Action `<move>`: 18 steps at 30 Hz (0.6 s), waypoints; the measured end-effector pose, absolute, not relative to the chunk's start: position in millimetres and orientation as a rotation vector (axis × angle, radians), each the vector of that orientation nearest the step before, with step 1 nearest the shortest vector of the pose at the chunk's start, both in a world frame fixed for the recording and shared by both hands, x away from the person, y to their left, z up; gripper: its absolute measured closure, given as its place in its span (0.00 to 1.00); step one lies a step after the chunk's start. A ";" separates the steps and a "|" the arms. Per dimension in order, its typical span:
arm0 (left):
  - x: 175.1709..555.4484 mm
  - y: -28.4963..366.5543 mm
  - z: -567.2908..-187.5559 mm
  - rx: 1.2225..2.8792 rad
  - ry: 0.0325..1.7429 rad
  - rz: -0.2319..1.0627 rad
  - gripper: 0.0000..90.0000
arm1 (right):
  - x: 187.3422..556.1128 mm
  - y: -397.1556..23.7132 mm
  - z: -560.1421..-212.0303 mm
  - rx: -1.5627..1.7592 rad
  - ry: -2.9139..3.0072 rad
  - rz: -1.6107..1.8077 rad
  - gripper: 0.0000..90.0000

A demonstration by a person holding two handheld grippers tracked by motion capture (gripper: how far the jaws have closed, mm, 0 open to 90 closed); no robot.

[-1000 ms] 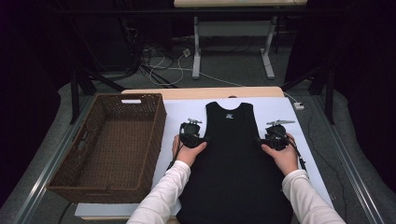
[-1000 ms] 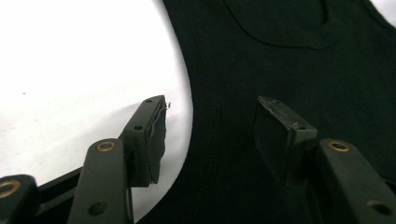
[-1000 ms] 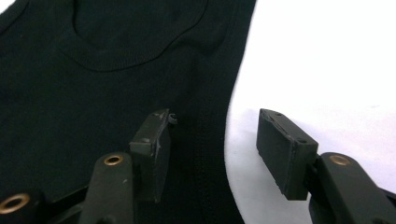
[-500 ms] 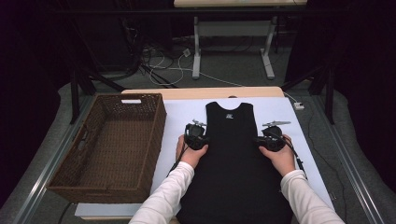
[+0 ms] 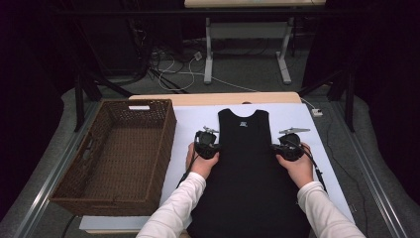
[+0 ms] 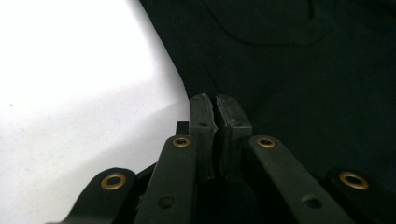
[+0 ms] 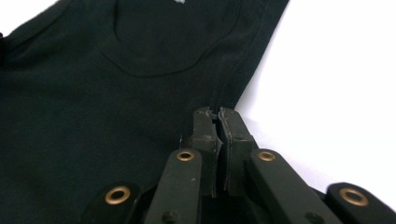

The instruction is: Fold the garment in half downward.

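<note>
Both my grippers, left gripper (image 5: pixel 207 147) and right gripper (image 5: pixel 288 148), have just been closing and now pinch the black tank top (image 5: pixel 246 168) at its armhole edges. It lies flat on the white sheet (image 5: pixel 190 119); folding and the basket (image 5: pixel 119 153) remain.

Bright table, dark room around it

Light is falling from above onto the white table cover (image 5: pixel 297 119), which is glaring nearly blown out in both gripper views, while the black garment (image 5: pixel 245 168) is swallowing detail; the floor beyond is sitting dim, and the near jaws are looking soft and slightly blurred.
</note>
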State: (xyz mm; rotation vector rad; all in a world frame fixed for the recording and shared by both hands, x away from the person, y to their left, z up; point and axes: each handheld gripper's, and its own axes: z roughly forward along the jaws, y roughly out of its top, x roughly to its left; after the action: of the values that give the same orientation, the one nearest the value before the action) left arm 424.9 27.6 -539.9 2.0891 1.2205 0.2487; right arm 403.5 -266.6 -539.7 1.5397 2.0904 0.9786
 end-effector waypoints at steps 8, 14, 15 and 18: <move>404.8 35.1 -523.9 2.086 1.174 0.237 0.95 | 381.2 -268.8 -519.2 1.465 2.106 0.975 0.96; 383.5 44.1 -516.9 2.100 1.126 0.213 0.95 | 360.4 -267.7 -508.9 1.416 2.145 0.958 0.95; 380.0 45.1 -517.5 2.102 1.130 0.206 0.95 | 357.2 -267.2 -508.8 1.417 2.155 0.960 0.95; 372.0 49.8 -520.7 2.119 1.120 0.177 0.95 | 348.4 -265.7 -512.0 1.409 2.195 0.943 0.95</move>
State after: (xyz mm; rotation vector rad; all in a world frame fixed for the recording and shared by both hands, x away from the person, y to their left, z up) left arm 372.0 49.8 -520.7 2.1192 1.1203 0.1767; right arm 348.4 -265.7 -512.0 1.4094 2.1946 0.9431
